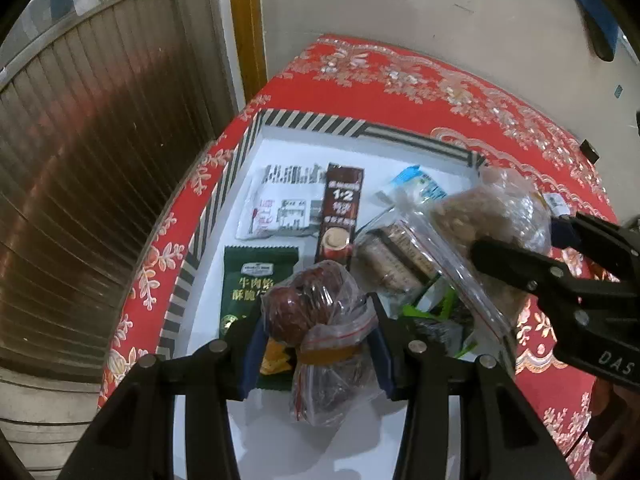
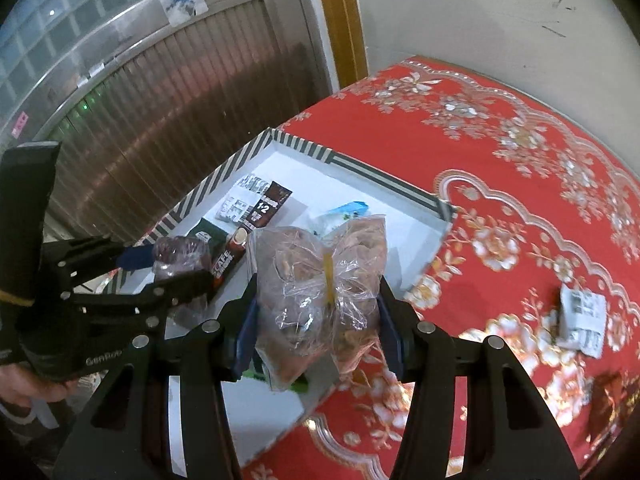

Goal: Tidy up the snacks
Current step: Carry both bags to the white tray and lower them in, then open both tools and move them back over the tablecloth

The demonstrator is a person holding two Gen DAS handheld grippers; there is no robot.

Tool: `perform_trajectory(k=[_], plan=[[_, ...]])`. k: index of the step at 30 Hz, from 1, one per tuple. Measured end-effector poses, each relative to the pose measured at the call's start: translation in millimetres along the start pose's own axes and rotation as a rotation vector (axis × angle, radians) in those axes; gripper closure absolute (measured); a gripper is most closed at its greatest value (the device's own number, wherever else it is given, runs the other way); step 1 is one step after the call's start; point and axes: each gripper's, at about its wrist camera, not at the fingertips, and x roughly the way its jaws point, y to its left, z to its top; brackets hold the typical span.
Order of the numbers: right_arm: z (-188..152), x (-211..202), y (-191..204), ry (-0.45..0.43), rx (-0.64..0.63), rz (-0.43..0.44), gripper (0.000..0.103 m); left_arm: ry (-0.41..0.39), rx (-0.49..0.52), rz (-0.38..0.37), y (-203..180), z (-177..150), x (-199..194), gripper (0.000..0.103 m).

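Observation:
A white box (image 1: 280,136) with a striped rim sits on a red table and holds several snack packs. My left gripper (image 1: 318,344) is shut on a clear bag of red dates (image 1: 312,312), held over the box's near part. My right gripper (image 2: 318,320) is shut on a clear bag of nuts (image 2: 320,276), held over the box's right side; this bag (image 1: 492,216) and gripper (image 1: 516,248) also show in the left wrist view. In the box lie a green packet (image 1: 248,280), a brown coffee stick (image 1: 340,216), a white newspaper-print packet (image 1: 280,204) and a biscuit pack (image 1: 392,256).
The red floral tablecloth (image 2: 520,184) covers the table right of the box (image 2: 420,200). A small white packet (image 2: 582,320) lies on it at the right. A corrugated metal shutter (image 1: 80,160) stands left of the table, a white wall behind.

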Motion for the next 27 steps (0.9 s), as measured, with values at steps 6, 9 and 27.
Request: perform_trajectory(k=[6,9,27], plan=[[2.5,21.3,6.7,0.031,-0.003,0.013,0.052,0.010,-0.005,0.011,8.2,-2.7,6.6,0.055],[3.3,25.9,8.1,0.035,0.000,0.017,0.052,0.015,-0.010,0.012,11.1,-4.0,8.7,0.055],[8.6,11.5,10.5,-0.002,0.058,0.079,0.036,-0.040,0.006,0.056,9.9,2.1,-10.7,0.021]])
